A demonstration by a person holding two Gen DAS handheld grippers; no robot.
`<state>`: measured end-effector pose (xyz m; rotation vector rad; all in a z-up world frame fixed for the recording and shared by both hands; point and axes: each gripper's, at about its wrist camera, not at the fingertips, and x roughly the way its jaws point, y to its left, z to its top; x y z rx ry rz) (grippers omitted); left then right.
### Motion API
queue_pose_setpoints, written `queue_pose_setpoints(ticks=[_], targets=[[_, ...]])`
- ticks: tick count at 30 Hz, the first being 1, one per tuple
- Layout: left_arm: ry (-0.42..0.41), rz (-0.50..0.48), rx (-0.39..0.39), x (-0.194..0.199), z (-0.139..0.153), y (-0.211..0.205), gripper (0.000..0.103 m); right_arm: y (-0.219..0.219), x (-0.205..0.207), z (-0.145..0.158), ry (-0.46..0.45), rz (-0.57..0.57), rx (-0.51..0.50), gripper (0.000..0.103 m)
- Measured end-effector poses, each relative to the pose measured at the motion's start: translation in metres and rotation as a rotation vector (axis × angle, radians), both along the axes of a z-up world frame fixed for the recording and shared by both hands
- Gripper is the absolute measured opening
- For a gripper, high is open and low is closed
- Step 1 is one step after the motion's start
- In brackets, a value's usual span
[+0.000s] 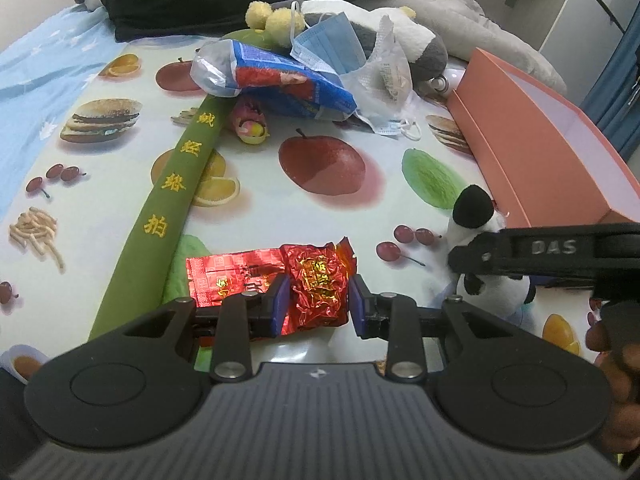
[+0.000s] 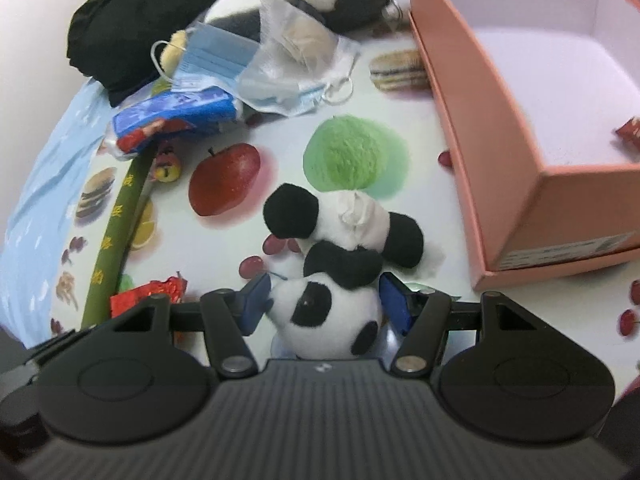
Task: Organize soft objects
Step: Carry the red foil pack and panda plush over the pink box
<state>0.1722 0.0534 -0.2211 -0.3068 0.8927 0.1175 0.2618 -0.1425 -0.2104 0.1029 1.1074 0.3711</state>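
Observation:
A crumpled red foil packet (image 1: 316,284) sits between the blue pads of my left gripper (image 1: 318,304), which is shut on it. A flat red packet (image 1: 224,280) lies just to its left on the fruit-print cloth (image 1: 120,208). A small panda plush (image 2: 332,248) lies on the cloth, its head between the pads of my right gripper (image 2: 324,304). The jaws stand apart around the head without squeezing it. In the left wrist view the panda (image 1: 472,212) shows at the right, under my right gripper's black finger (image 1: 520,252).
A pink open box (image 2: 500,128) stands at the right with a red packet (image 2: 630,132) inside. A long green plush bar (image 1: 176,184) lies at the left. Behind are a blue snack bag (image 1: 288,76), face masks (image 1: 328,40), a clear bag (image 1: 384,68) and a grey-white plush (image 1: 420,44).

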Motion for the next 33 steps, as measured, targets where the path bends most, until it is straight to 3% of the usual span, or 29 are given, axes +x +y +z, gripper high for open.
queue_pose_setpoints(ticks=[9,16,20,33], targets=[[-0.040,-0.005,0.009,0.002,0.019,-0.002,0.036,-0.005,-0.007,0.013,-0.050,0.023,0.006,0.057],[-0.102,-0.019,-0.003,-0.008,0.047,-0.014,0.036,-0.020,-0.031,0.047,-0.141,0.028,0.015,0.057],[-0.152,-0.055,0.036,-0.018,0.069,-0.030,0.036,-0.030,-0.047,0.069,-0.197,0.023,0.018,0.057],[-0.287,-0.182,-0.018,-0.038,0.133,-0.078,0.036,-0.084,-0.095,0.138,-0.368,-0.058,0.053,0.057]])
